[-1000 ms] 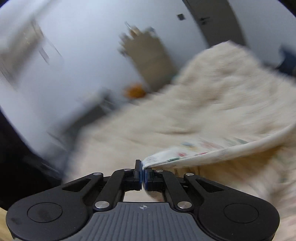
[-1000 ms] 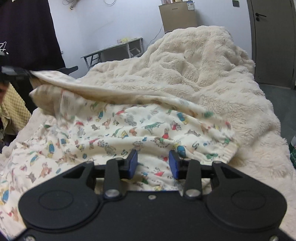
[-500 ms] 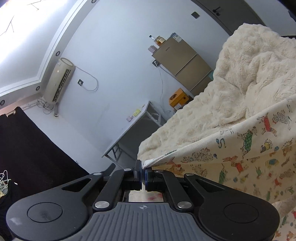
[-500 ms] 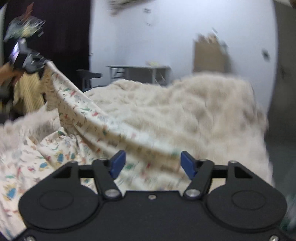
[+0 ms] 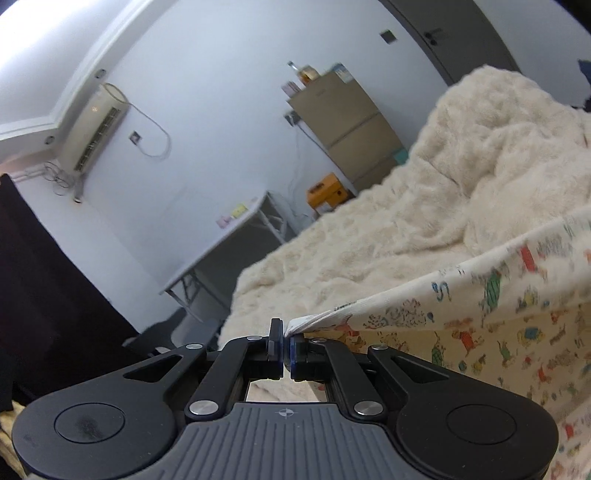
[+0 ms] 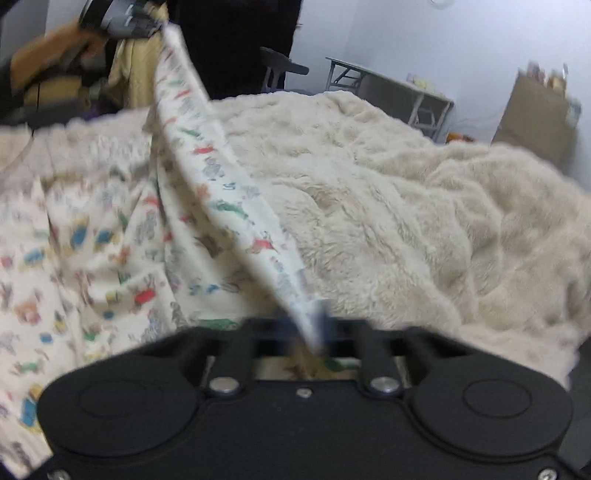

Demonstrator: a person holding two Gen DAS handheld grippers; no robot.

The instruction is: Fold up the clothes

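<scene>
A cream garment with small coloured animal prints (image 5: 491,325) hangs over a fluffy cream blanket (image 5: 424,221). My left gripper (image 5: 283,347) is shut on one corner of it and holds it raised. In the right wrist view the garment's edge (image 6: 236,210) runs taut from the left gripper (image 6: 118,18) at the top left down to my right gripper (image 6: 314,332), which is shut on the other corner. The rest of the garment (image 6: 85,258) lies on the blanket (image 6: 424,221) to the left. The right wrist view is blurred.
A folding table (image 5: 236,236), a tan cabinet (image 5: 354,133) and an orange box (image 5: 327,192) stand along the far wall. A dark chair (image 6: 280,70) and a person in yellow (image 6: 136,74) are at the left of the bed.
My right gripper was open and has shut on the garment's edge. My left gripper has lifted its corner up, and the edge is now stretched between both grippers.
</scene>
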